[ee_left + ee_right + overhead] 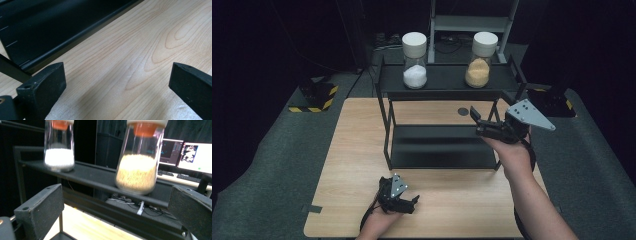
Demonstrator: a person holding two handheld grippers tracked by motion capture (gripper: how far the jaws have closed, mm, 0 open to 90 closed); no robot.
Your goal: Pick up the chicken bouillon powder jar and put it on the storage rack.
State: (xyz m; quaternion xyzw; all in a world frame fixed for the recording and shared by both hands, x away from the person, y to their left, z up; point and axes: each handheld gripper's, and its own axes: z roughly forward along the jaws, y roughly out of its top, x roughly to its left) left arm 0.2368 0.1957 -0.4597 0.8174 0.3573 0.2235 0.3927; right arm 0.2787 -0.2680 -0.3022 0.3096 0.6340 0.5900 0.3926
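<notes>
Two glass jars with white lids stand on the top shelf of a black rack [447,80]. One jar [415,60] [59,147] holds white grains; the other jar [479,59] [140,160] holds tan grains. My right gripper [476,123] [117,212] is open, raised in front of the rack's right side and aimed up toward the tan jar, with nothing between its jaws. My left gripper [412,202] [117,85] is open and rests low over the wooden table [352,150] near the front edge, just before the rack's lower shelf [50,32].
The rack's lower shelf [442,145] lies bare on the table. A dark round spot [463,111] marks the tabletop behind the rack. Monitors [190,153] glow on a desk beyond. Grey floor surrounds the table, with striped stands at the back left [314,97].
</notes>
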